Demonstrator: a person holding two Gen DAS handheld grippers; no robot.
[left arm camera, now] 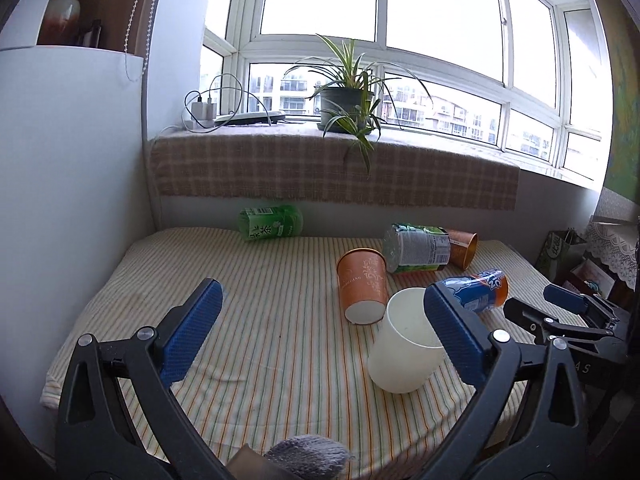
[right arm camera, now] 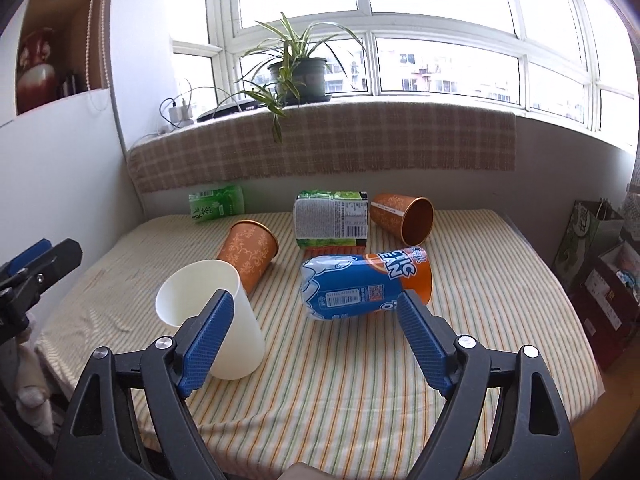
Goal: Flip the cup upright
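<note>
1. Left gripper [left arm camera: 323,322]: jaws wide apart, nothing held, hovering above the striped tabletop [left arm camera: 248,360]. The white cup [left arm camera: 404,350] sits toward its right jaw, not between the jaws.
2. White cup [right arm camera: 216,316]: stands mouth-up, leaning slightly, on the near part of the tabletop; looks already upright.
3. Orange cup [right arm camera: 250,254] just behind the white one lies on its side; its rim looks to touch or nearly touch the white cup. Judged the next candidate.
4. Right gripper [right arm camera: 316,322]: jaws apart, empty, pointing at the blue snack tube [right arm camera: 360,284], which lies on its side.
5. Step in hand, as judged: between grasps, approach phase. Next move calls for straddling a lying cup's wall, closing gently (thin paper), then rotating base-down.
6. Second orange cup [right arm camera: 404,216] lies on its side at the far right.
7. Room: window sill with potted plant [left arm camera: 348,92]; checked cloth [left arm camera: 332,172] hangs below it.
</note>
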